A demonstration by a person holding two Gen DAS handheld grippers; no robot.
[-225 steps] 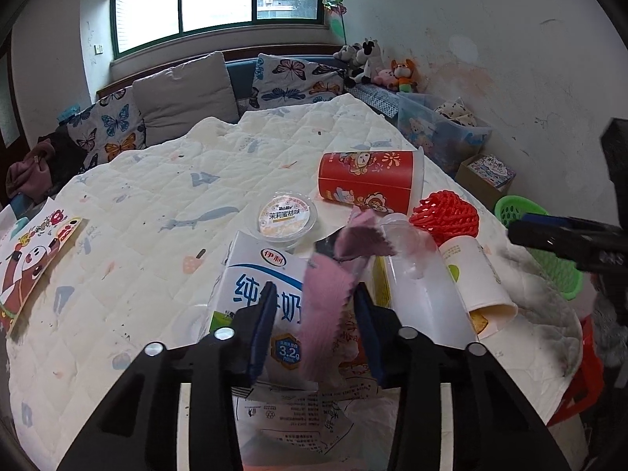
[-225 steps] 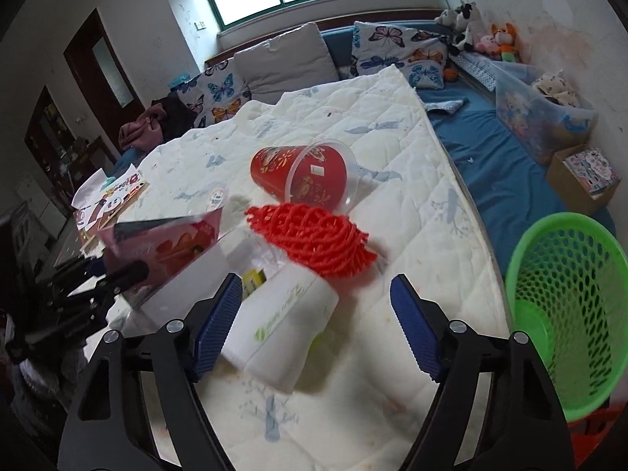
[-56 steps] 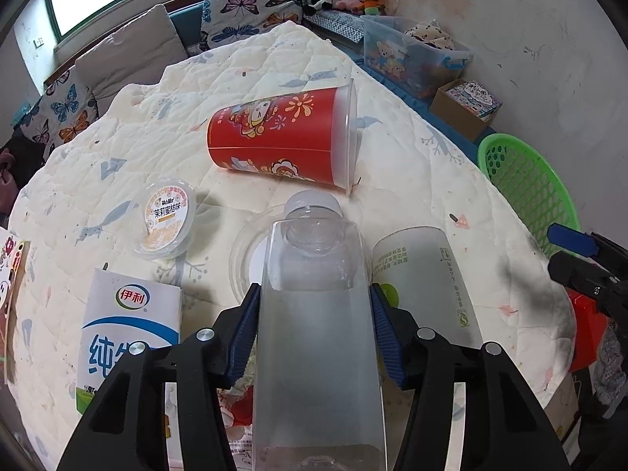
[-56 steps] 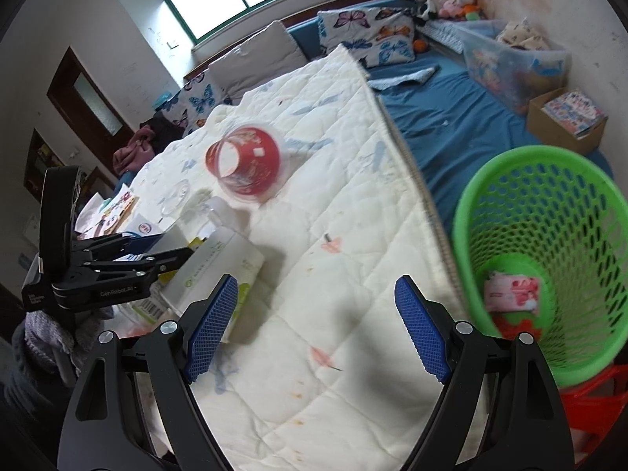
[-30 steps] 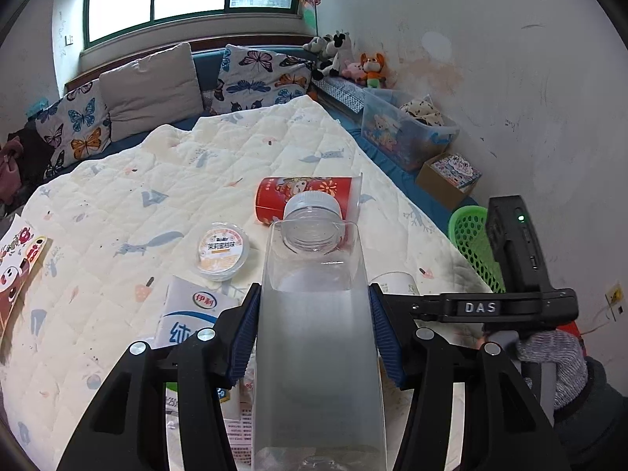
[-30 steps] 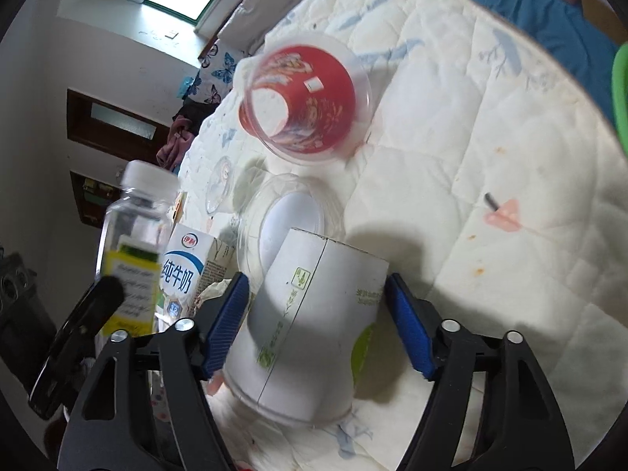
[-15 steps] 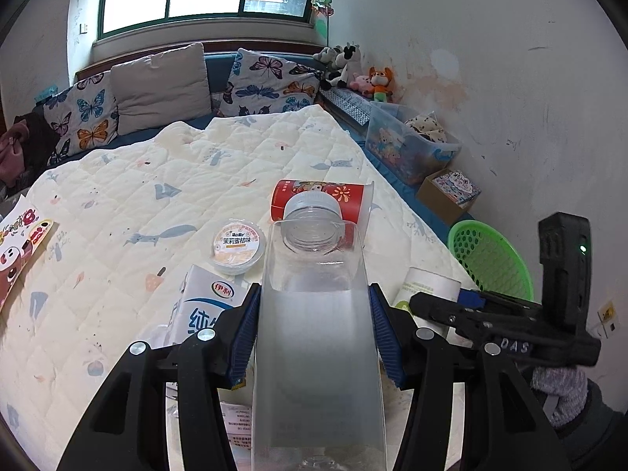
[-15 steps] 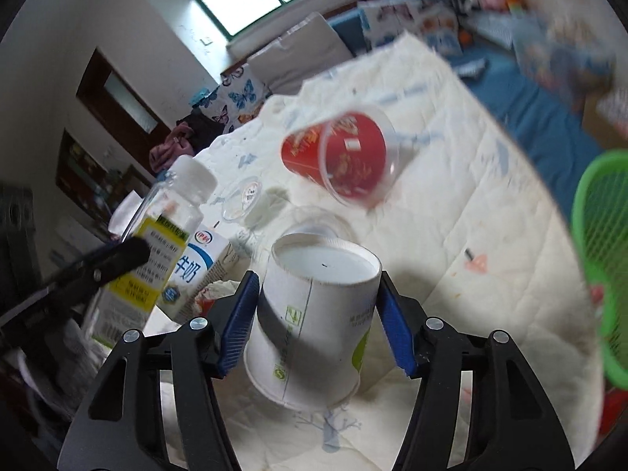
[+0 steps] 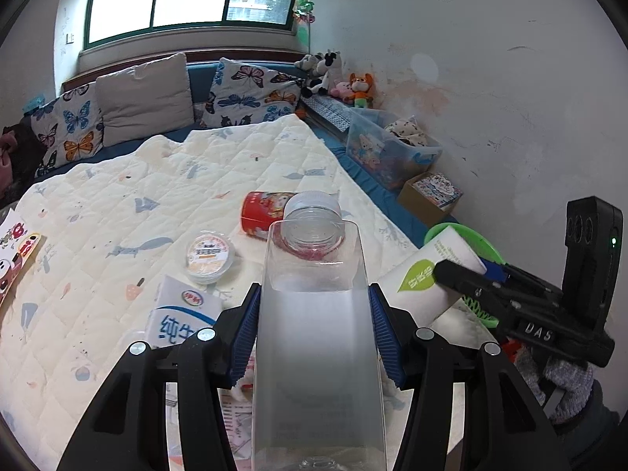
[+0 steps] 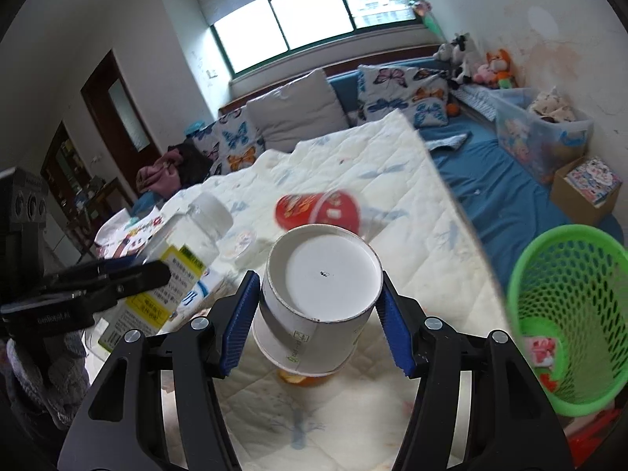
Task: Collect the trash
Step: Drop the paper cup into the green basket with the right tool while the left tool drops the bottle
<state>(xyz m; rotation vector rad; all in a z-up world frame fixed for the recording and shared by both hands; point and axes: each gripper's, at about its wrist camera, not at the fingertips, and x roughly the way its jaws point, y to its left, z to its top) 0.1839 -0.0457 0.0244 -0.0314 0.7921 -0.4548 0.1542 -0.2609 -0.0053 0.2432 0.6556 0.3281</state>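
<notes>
My left gripper (image 9: 314, 329) is shut on a clear plastic bottle (image 9: 314, 314) with a white cap, held above the quilted table. My right gripper (image 10: 318, 322) is shut on a white paper cup (image 10: 318, 298), its bottom facing the camera, lifted off the table. The cup (image 9: 428, 274) and right gripper also show at the right in the left wrist view. The bottle (image 10: 184, 251) shows at the left in the right wrist view. A green mesh trash basket (image 10: 569, 310) stands on the floor at the right, with some trash inside.
On the quilted table (image 9: 117, 212) lie a red plastic cup (image 9: 267, 216) on its side, a small round lidded tub (image 9: 210, 253), a milk carton (image 9: 180, 314) and papers. A storage bin (image 9: 392, 149) and a cardboard box (image 9: 431, 192) stand by the wall.
My right gripper has closed on the paper cup and lifted it off the table, moving right toward the basket. My left gripper keeps holding the bottle, raised a little.
</notes>
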